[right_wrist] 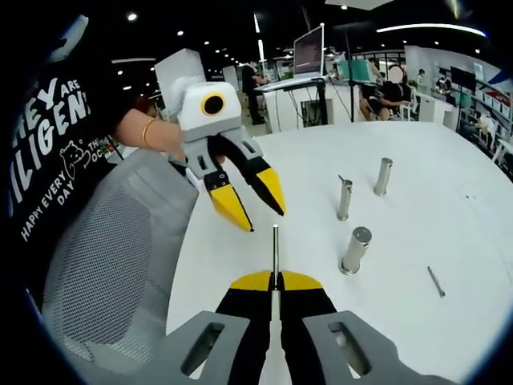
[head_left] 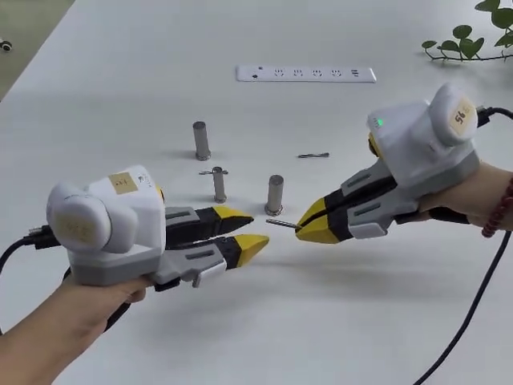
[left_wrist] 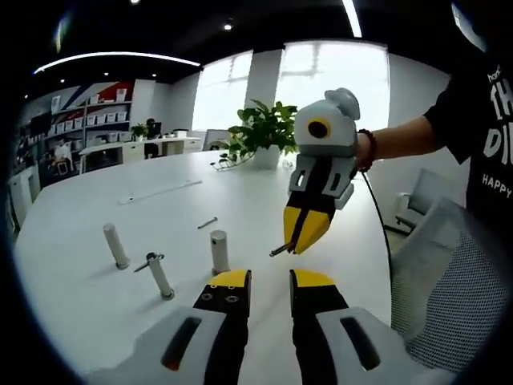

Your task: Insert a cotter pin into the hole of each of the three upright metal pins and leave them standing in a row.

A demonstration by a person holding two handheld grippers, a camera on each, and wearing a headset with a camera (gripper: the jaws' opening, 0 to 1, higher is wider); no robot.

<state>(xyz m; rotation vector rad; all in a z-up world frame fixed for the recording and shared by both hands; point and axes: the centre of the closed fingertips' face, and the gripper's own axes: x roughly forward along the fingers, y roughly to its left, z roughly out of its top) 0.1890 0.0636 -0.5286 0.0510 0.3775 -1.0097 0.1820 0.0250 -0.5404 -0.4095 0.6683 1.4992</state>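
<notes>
Three upright metal pins stand on the white table: a far one (head_left: 201, 140), a thin middle one (head_left: 219, 184) with a cotter pin (head_left: 213, 172) through its top, and a near one (head_left: 275, 195). My right gripper (head_left: 317, 227) is shut on a cotter pin (head_left: 280, 224) that sticks out toward the near pin (right_wrist: 354, 249), just short of it. Straight ahead of its jaws in the right gripper view runs the held pin (right_wrist: 275, 249). My left gripper (head_left: 256, 228) hangs open and holds nothing, a little left of the held pin. Another loose cotter pin (head_left: 313, 155) lies farther back.
A white power strip (head_left: 306, 74) lies at the table's far side. A green plant (head_left: 473, 40) trails at the far right corner. Cables hang from both grippers. Bare tabletop (head_left: 264, 321) spreads in front of the pins.
</notes>
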